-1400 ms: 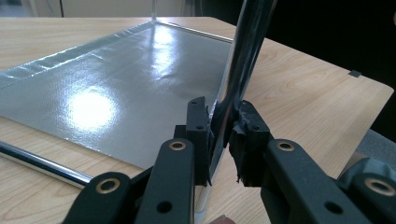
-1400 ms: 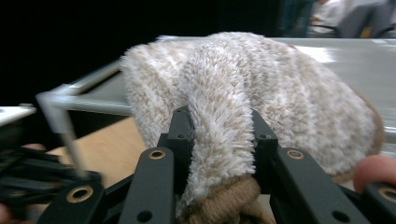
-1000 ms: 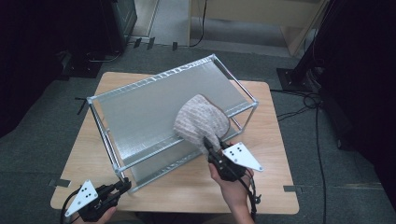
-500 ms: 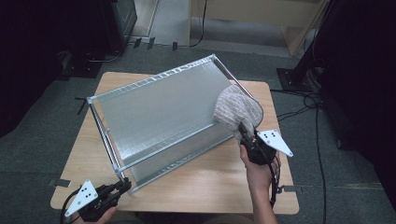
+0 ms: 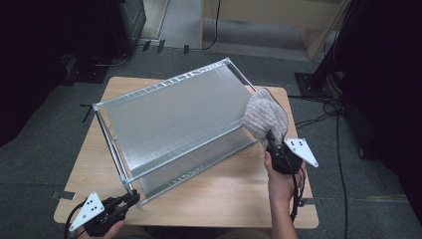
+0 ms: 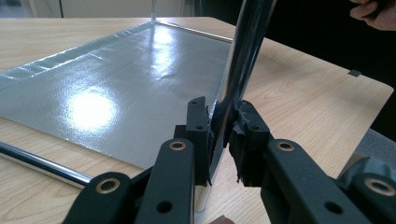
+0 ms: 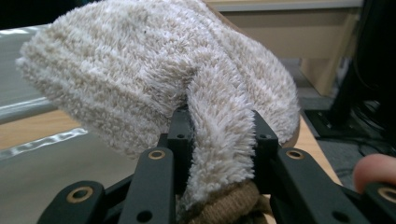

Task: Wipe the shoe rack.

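At the near left corner of the wooden table (image 5: 209, 199), the left gripper (image 5: 130, 199) was pinching the upright chrome post (image 6: 240, 60) of a metal rack (image 5: 174, 124); in the left gripper view its two black jaws pressed against the post from either side, just above the tabletop. The rack stood at an angle across the table, its silver-lined lower shelf (image 6: 116, 79) spreading away from the post and a chrome rail lying along the shelf's near edge. Farther along the near edge, on the right side, a hand (image 5: 281, 181) held the right gripper (image 5: 271, 137), whose jaws were clamped on a fuzzy beige-and-white cloth (image 5: 266, 114). In the right gripper view, a fold of the cloth (image 7: 219, 140) ran down between the jaws, with a darker brown knitted edge bunched at the bottom. The cloth itself lay at the right end of the rack, partly over the rack's corner and partly over the tabletop beside it. Beyond the table, cables (image 5: 318, 117) trailed across the grey floor on the right.
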Demonstrator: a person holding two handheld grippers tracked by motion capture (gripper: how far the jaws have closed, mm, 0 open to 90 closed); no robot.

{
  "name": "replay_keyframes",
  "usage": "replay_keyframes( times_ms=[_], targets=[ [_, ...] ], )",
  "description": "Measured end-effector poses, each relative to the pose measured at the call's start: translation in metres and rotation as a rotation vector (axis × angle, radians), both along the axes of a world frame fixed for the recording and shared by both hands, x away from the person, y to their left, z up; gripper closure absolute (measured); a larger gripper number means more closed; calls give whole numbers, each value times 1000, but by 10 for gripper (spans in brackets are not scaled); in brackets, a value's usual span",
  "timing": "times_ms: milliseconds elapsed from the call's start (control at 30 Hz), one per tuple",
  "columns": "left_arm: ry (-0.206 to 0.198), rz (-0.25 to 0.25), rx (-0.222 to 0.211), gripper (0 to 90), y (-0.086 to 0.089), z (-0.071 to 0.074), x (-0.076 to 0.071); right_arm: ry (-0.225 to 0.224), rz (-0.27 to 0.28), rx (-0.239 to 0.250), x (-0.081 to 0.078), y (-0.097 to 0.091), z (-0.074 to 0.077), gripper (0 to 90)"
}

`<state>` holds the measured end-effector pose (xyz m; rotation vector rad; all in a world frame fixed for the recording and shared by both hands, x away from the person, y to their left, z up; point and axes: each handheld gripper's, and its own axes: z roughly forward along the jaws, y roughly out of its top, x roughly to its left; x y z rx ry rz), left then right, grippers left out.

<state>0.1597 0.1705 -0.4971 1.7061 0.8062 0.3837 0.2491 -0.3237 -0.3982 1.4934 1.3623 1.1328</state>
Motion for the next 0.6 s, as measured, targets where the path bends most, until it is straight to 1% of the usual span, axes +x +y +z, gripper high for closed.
replay_keyframes(
  times_ms=[100,167,233,267,300,333,367,400,433,467,500,533,567,600],
  targets=[
    [3,-2,-3,787,0,0,0,18,-35,30,2,-8,-8,694],
    [4,-2,-5,787,0,0,0,34,-56,28,2,-12,-15,694],
    [4,-3,-6,786,0,0,0,51,-69,43,2,-15,-23,695],
    [4,-3,-7,786,0,0,1,59,-74,42,2,-17,-27,695],
    [4,-2,-8,786,0,0,1,79,-80,40,2,-18,-31,695],
    [6,-2,-6,786,0,0,1,111,-77,40,4,-21,-41,695],
    [5,-3,-5,786,-1,0,1,111,-77,40,4,-21,-41,695],
    [6,-4,-2,787,-1,0,1,155,-70,29,6,-22,-53,695],
    [6,-5,-2,787,-1,0,1,155,-70,29,6,-22,-53,695],
    [6,-6,-3,787,-1,0,1,181,-65,21,7,-21,-59,695],
    [6,-8,-4,787,-2,0,0,244,-52,14,10,-21,-72,695],
    [6,-8,-4,787,-2,0,0,244,-52,14,10,-21,-72,695],
    [6,-9,-5,787,-2,0,0,309,-34,10,13,-20,-86,695],
    [8,-11,-7,787,-3,0,0,309,-34,10,13,-20,-86,695]
  ],
)
